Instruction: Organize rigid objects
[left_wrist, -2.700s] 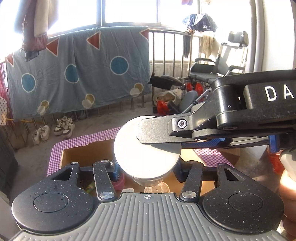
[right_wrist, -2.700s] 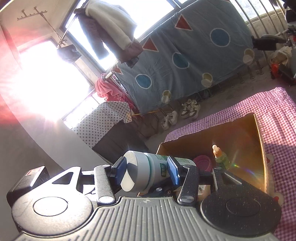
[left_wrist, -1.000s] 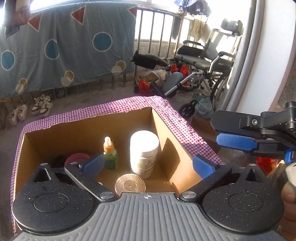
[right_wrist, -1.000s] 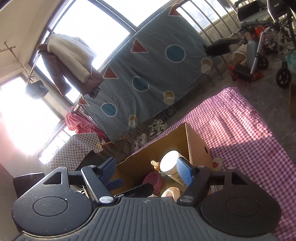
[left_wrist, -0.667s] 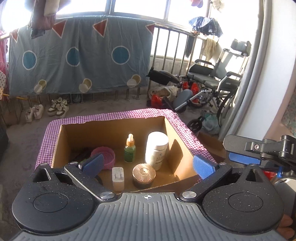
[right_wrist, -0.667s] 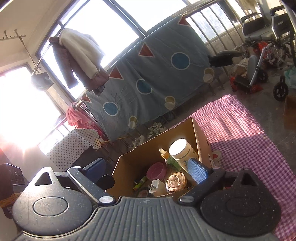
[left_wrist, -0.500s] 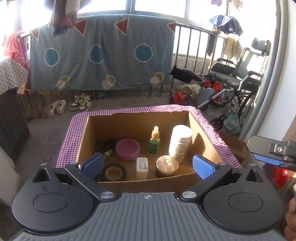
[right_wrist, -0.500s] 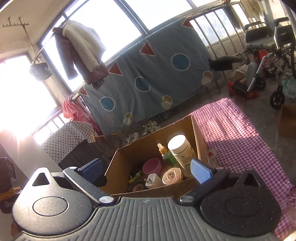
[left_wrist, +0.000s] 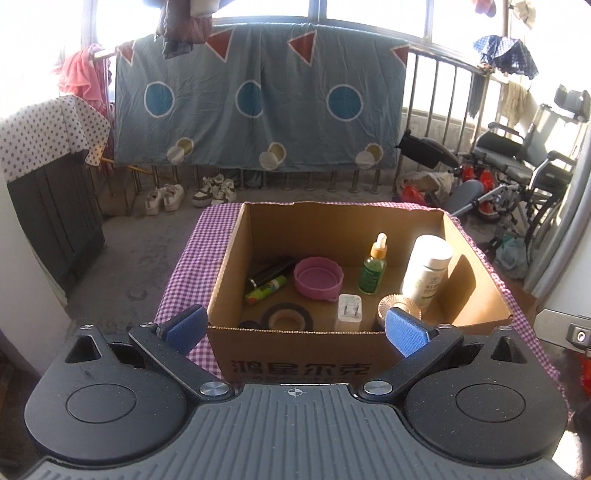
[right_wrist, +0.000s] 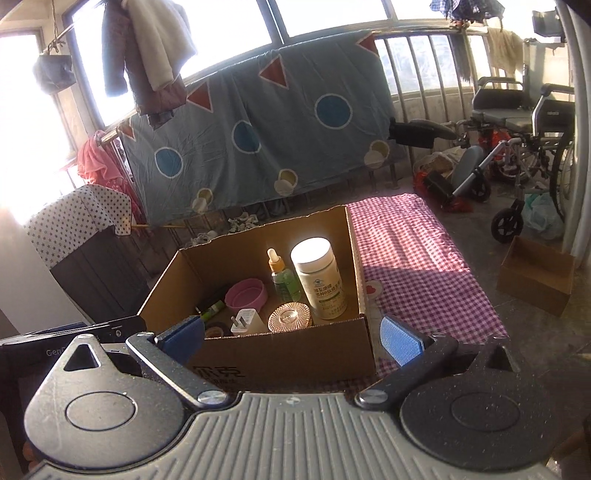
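Cardboard walls frame everything we are sorting: the open box (left_wrist: 476, 266) sits on a table covered with a purple-and-white checked cloth (left_wrist: 192, 254), and both our cameras look down into it from the near side.

Our left gripper (left_wrist: 294, 330) hangs just in front of the box's near wall with its blue pads spread wide and nothing between them. Our right gripper (right_wrist: 291, 338) is held the same way, jaws wide apart and empty, also short of the near wall and a little toward the box's right corner.

Inside the box we see a white bottle (left_wrist: 426, 271) standing upright by the right wall, its cap catching the sun. Just left of it stands a small green dropper bottle (left_wrist: 373, 271) with an orange collar. Further left lies a pink bowl (left_wrist: 318, 277), open side up. Against the left side, a dark tube (left_wrist: 271, 272) and a yellow-green stick (left_wrist: 266, 290) lie side by side on the floor of the box. Nearer to us, along the front wall, sit a roll of dark tape (left_wrist: 287, 316) lying flat, a white charger plug (left_wrist: 349, 312) standing upright, and a round ribbed rose-gold lid (right_wrist: 289, 314) next to the base of the white bottle.

Beyond the table a blue sheet (left_wrist: 258, 96) with circles and triangles hangs over a railing, and a wheelchair (right_wrist: 524, 122) stands to the right. A second, smaller cardboard box (right_wrist: 535, 280) rests on the floor at the right.
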